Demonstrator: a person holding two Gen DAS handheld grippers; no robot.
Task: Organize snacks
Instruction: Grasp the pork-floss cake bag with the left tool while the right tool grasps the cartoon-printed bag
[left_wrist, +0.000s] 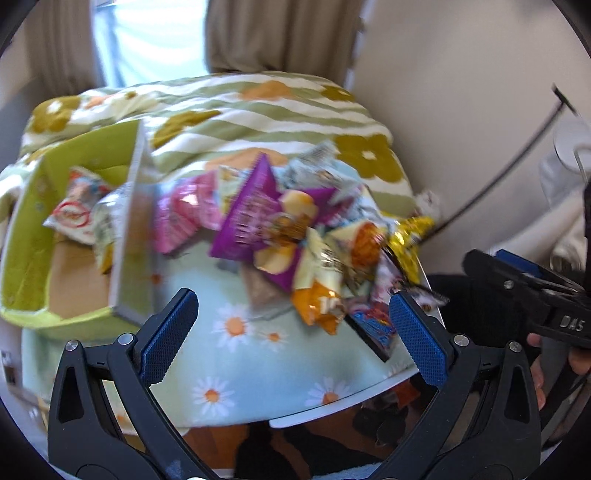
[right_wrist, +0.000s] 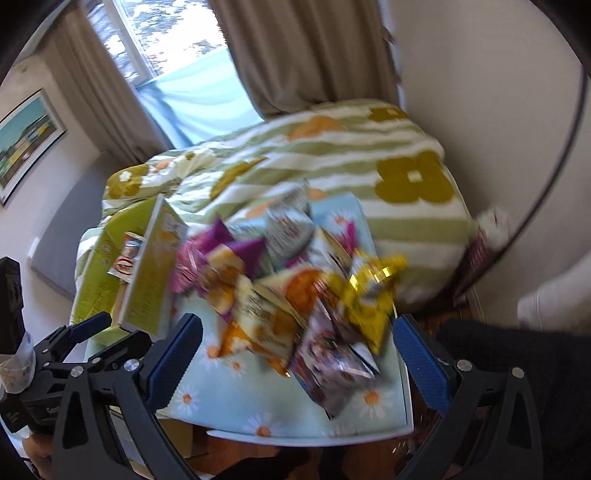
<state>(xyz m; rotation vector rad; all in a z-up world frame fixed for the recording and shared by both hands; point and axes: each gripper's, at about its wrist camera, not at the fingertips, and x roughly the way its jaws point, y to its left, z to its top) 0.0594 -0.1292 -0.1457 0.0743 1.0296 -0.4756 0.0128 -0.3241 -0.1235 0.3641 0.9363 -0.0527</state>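
A pile of snack packets (left_wrist: 295, 229) lies on a small table with a pale blue daisy cloth (left_wrist: 258, 362); the pile also shows in the right wrist view (right_wrist: 295, 291). A purple packet (left_wrist: 251, 218) and a gold packet (right_wrist: 369, 295) stand out. A green cardboard box (left_wrist: 33, 229) stands at the left with a few packets (left_wrist: 77, 210) inside; it also shows in the right wrist view (right_wrist: 140, 273). My left gripper (left_wrist: 291, 328) is open and empty, in front of the pile. My right gripper (right_wrist: 299, 354) is open and empty, near the pile's front.
A bed with a green striped flower blanket (left_wrist: 266, 118) lies behind the table. A window with curtains (right_wrist: 177, 81) is at the back. A beige wall (left_wrist: 461, 110) and a dark cable (left_wrist: 517, 158) are on the right. Wooden floor (left_wrist: 221, 443) shows below the table edge.
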